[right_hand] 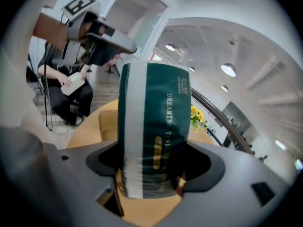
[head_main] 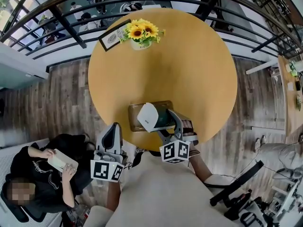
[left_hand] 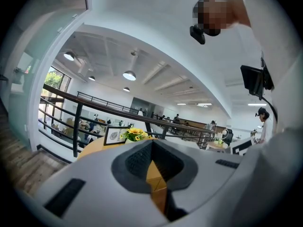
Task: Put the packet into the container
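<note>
A green and white packet stands upright in my right gripper, which is shut on its lower part; in the right gripper view the packet fills the space between the jaws. It hangs over a brown wooden container at the near edge of the round table; part of the container shows left of the packet. My left gripper is off the table's near-left edge, holding nothing, with its jaws together.
A pot of sunflowers and a framed sign stand at the table's far side. A black railing curves behind the table. A seated person is at the lower left on the floor level.
</note>
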### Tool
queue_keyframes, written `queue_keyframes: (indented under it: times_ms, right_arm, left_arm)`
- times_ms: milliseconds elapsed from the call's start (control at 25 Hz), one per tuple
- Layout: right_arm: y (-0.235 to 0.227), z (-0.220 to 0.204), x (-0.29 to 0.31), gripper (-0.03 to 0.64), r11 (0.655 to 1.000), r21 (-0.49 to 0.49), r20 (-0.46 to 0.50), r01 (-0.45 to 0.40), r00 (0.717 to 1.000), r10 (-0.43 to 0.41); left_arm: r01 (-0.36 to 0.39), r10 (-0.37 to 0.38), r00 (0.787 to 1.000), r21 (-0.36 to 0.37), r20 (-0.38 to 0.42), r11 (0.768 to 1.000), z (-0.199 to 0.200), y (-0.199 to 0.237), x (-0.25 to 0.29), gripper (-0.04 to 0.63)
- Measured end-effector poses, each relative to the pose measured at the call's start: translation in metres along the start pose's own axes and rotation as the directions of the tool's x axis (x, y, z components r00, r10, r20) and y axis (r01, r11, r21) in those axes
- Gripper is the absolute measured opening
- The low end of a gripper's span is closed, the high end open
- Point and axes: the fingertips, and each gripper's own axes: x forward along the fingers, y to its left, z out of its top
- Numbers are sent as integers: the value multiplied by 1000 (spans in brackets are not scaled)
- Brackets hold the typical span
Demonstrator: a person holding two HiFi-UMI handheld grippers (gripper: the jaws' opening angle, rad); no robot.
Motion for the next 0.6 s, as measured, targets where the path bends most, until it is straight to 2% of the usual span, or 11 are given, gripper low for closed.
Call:
queue_keyframes:
  times_ms: [80, 160, 280, 360, 480, 600]
  right_arm:
    - [9, -3, 7, 377, 992, -128, -53, 3, 999, -10]
    - [17, -9, 14, 377, 970, -245, -104, -8, 994, -18]
    - [25, -17, 23, 377, 930, -365, -164, -42, 986, -20]
    - [29, -22, 29, 377, 924, -375, -195, -78, 981, 4]
    - [32, -26, 38, 377, 933, -332, -232, -142, 970, 65]
    - [30, -27, 47, 377, 916, -361, -259, -176, 962, 83]
  left_arm:
    - [-5, 5, 1000, -1, 4, 1000, 2, 2, -3, 5]
    - [-11, 11, 1000, -3, 7, 1000, 3, 4, -5, 5]
    - [-23, 23, 1000, -11, 13, 1000, 3, 8, -9, 5]
    - [-31, 31, 999, -15, 16, 999, 3, 12, -12, 5]
    - [-47, 47, 999, -21, 20, 999, 1, 16, -15, 5]
    - [-63, 64, 998, -26, 29, 998, 3, 21, -19, 5]
